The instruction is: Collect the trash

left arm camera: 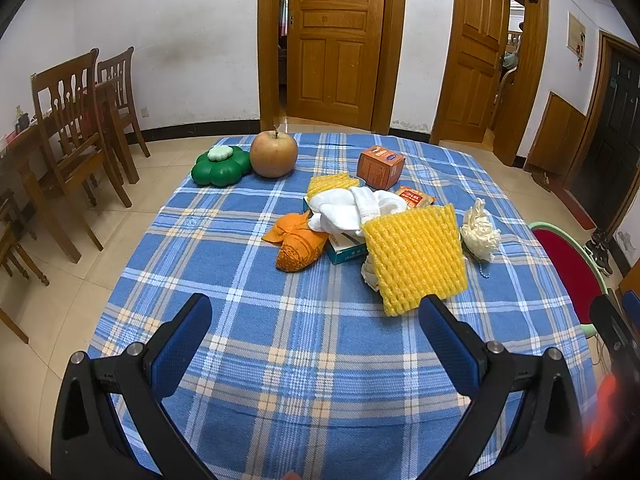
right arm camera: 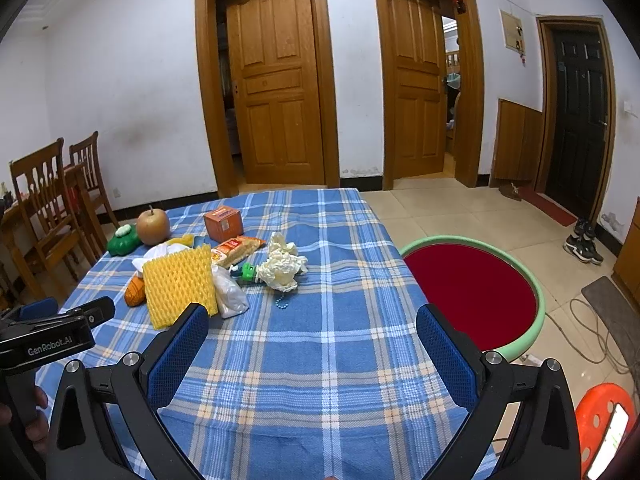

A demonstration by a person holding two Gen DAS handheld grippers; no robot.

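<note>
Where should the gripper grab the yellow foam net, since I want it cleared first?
Take the yellow foam net by its near bottom edge, coming from the front: it leans tilted on the pile, thin and flat, so open fingers can probably straddle that edge.

"GenRobot.AI" stands in pale letters on the black body of the left gripper (right arm camera: 60, 336), seen from the right wrist. Print on the orange box (right arm camera: 223, 222), the snack packet (right arm camera: 236, 250) and the teal box (left arm camera: 346, 250) is too small to read.
</note>
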